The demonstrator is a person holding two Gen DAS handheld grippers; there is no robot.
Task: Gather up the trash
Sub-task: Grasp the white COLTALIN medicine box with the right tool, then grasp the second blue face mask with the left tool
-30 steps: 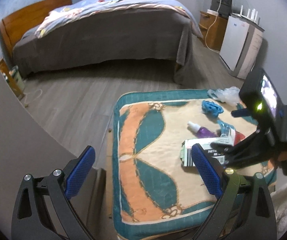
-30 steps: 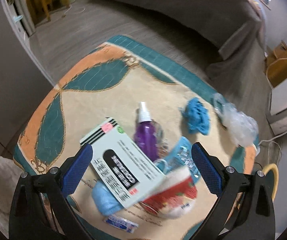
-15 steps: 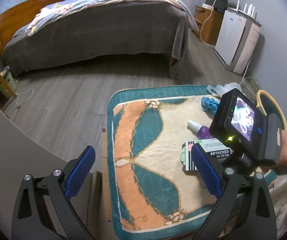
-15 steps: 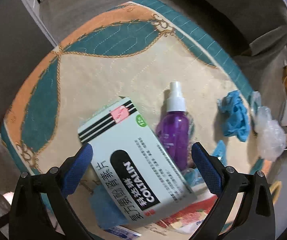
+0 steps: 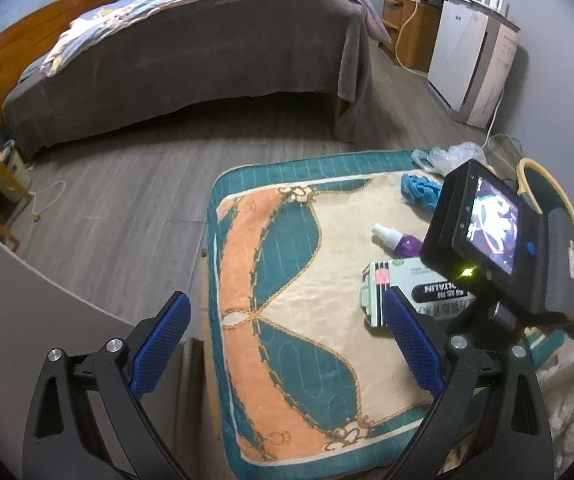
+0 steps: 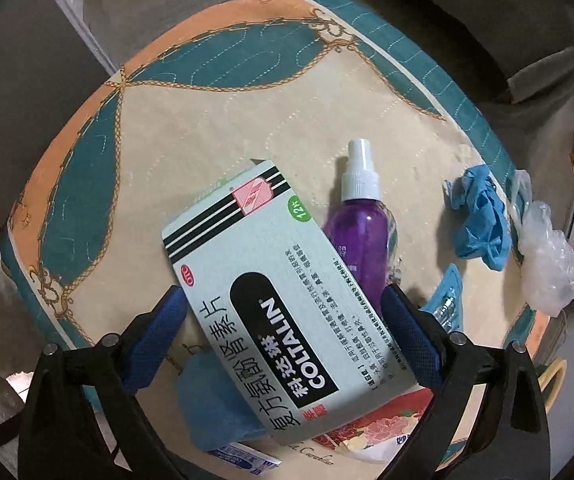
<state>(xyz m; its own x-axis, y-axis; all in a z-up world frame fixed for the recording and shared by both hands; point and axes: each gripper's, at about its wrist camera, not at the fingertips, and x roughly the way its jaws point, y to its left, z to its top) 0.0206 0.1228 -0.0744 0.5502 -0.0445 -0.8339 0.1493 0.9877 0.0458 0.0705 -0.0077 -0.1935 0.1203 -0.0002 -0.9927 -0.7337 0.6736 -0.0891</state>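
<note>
Now the right claw (image 6: 283,332) stands spread wide, its blue pads either side of the medicine box (image 6: 283,312) and not yet touching it, as far as the wrist view shows. The box lies slantwise near the near right corner of the worktop (image 6: 191,128), a quilted teal-and-orange pad, resting partly on other litter. To take it well, I judge the claw should turn to square its pads with the box's long sides, settle lower so they meet the cardboard edges, then close gently; the carton looks light and may crush or skid. The purple spray bottle (image 6: 361,224) lies touching the box's right side, so the right pad risks catching it.

The left claw (image 5: 283,344) is also spread and empty, hanging over the near left edge of the worktop, well apart from the litter.

Counted: one box, one spray bottle, one crumpled blue glove (image 6: 483,224), one clear plastic wad (image 6: 547,268) at the far right edge, one small blue packet (image 6: 447,300), one red-flowered wrapper (image 6: 379,424), one blue cloth-like piece (image 6: 215,408), one small sachet (image 6: 243,460).
</note>
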